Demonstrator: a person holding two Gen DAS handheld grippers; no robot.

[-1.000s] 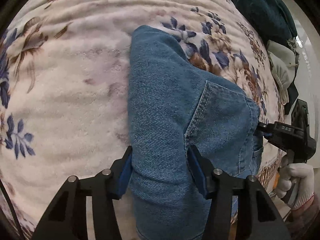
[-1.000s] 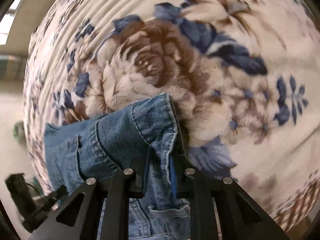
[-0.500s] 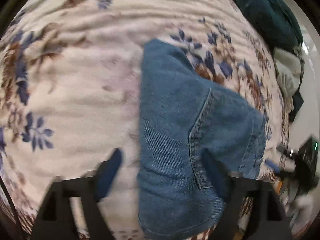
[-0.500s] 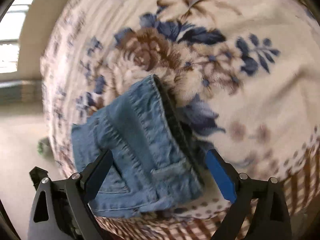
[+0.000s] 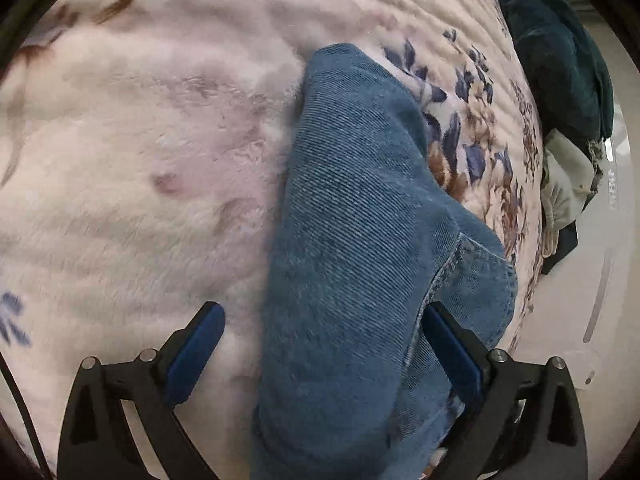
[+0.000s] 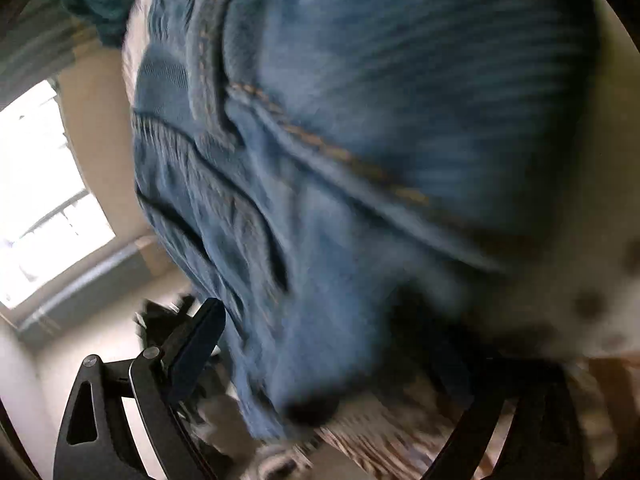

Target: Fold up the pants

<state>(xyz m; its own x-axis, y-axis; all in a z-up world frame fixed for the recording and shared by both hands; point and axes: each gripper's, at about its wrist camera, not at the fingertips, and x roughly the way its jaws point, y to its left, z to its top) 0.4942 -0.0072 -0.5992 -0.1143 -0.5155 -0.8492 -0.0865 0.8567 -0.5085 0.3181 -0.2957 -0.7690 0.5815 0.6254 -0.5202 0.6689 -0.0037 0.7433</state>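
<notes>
Folded blue denim pants (image 5: 352, 240) lie on a floral fleece blanket (image 5: 140, 160). My left gripper (image 5: 320, 352) is open, its jaws wide on either side of the near end of the folded stack, not squeezing it. In the right wrist view the pants (image 6: 320, 160) fill the frame, very close and blurred. My right gripper (image 6: 340, 356) is open; its left finger (image 6: 196, 340) stands clear beside the denim, and its right finger is dark and half hidden under the cloth's edge.
A dark teal garment (image 5: 560, 60) and a pale cloth (image 5: 568, 184) lie at the blanket's far right edge. A pale floor (image 5: 580, 300) lies beyond that edge. A bright window (image 6: 40, 200) shows in the right wrist view.
Both grippers let go of the pants and opened wide. The left gripper pulled back, then came in close again. The right gripper swung low, close to the stack's edge.
</notes>
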